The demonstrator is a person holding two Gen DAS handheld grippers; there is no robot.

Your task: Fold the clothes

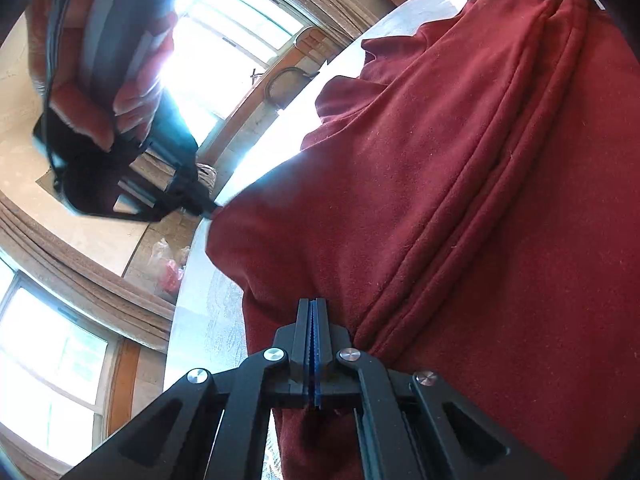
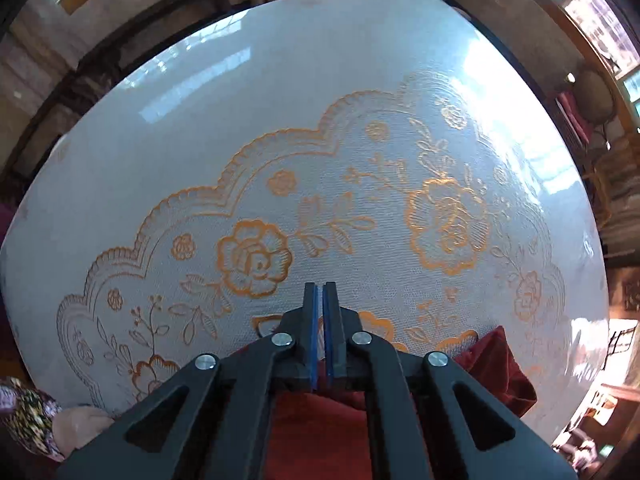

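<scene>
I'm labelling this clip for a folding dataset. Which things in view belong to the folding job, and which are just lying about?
Belongs to the job:
- red garment
- left gripper, shut on its edge
- right gripper, pinching another edge
- table with floral cover

Just lying about:
- plastic bag on the floor
- patterned cloth at the table's edge
</scene>
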